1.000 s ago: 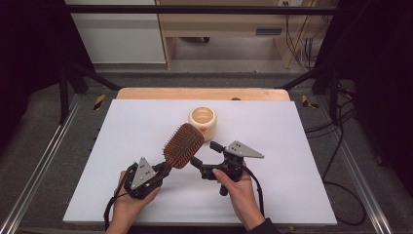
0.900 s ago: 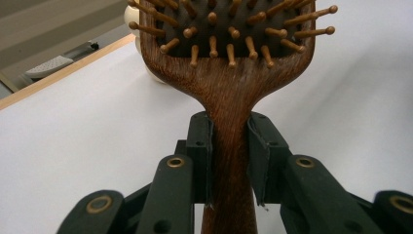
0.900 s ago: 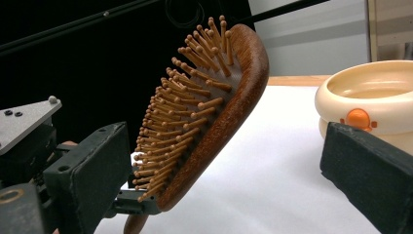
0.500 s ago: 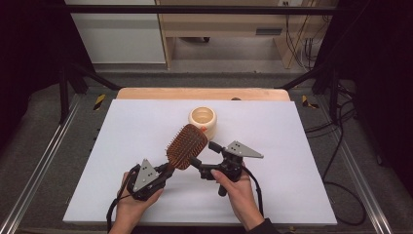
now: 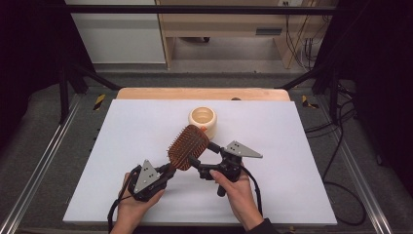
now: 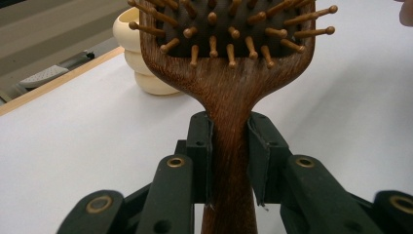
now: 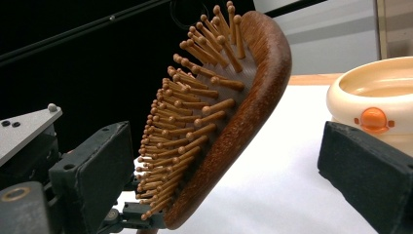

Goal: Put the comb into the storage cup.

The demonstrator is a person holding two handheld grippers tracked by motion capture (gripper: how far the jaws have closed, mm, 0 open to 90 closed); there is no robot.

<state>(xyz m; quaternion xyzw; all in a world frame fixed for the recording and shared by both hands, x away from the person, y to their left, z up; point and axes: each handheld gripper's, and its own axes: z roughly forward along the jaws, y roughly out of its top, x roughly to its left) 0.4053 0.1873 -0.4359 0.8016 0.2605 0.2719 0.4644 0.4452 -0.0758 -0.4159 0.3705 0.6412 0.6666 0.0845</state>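
A dark wooden paddle hairbrush (image 5: 187, 146) with wooden bristles is held up off the white table (image 5: 292, 146), its head tilted toward the far right. My left gripper (image 5: 168, 170) is shut on its handle (image 6: 229, 161), with the pads (image 6: 200, 146) pressing both sides just below the head. My right gripper (image 5: 204, 155) is open with its jaws standing on either side of the brush head (image 7: 219, 126), apart from it. Just behind the brush stands a cream round bowl (image 5: 203, 119) with an orange button (image 7: 372, 118) on its side.
The white sheet covers the table up to a wooden strip (image 5: 146, 93) at the far edge. Metal rails (image 5: 44, 161) run along both sides. Cables (image 5: 341, 170) lie on the floor at the right. Bare table surface extends left and right of the hands.
The right gripper has edged left, so its jaws now straddle the brush head. The left gripper keeps its hold on the handle, and the brush has shifted only slightly.
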